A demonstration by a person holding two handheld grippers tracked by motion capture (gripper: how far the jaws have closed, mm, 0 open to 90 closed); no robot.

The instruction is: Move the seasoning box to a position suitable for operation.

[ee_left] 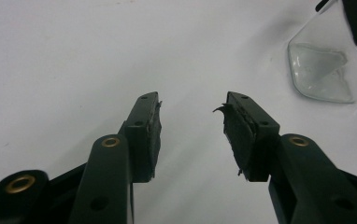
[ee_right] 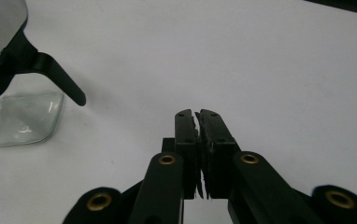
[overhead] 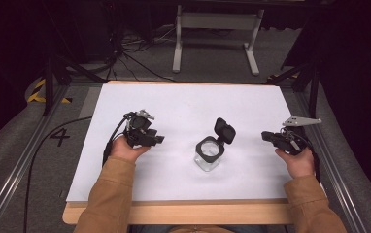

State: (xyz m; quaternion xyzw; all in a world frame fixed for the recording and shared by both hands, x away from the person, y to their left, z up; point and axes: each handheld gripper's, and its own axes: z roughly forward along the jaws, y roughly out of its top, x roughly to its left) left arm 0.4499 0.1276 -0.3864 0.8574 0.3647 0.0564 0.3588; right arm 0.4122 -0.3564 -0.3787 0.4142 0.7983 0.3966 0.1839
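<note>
A clear square jar [overhead: 208, 156] with a black rim stands near the middle of the white table, its black hinged lid [overhead: 225, 130] flipped up and open behind it. My left gripper [overhead: 158, 139] rests to the jar's left, held by a hand, jaws open and empty [ee_left: 191, 108]. The jar's glass base [ee_left: 320, 72] sits at the upper right of the left gripper view. To the jar's right my right gripper [overhead: 265, 135] points toward it, jaws shut with nothing between them [ee_right: 198, 114]. The jar's base [ee_right: 22, 119] and lid latch [ee_right: 57, 77] show at the left of the right gripper view.
The white tabletop [overhead: 183, 104] lies on a wooden board [overhead: 174, 212]. Behind the table stand a white metal frame [overhead: 217, 29] and loose cables [overhead: 125, 53] on the floor. Metal rails [overhead: 18, 174] run along both sides.
</note>
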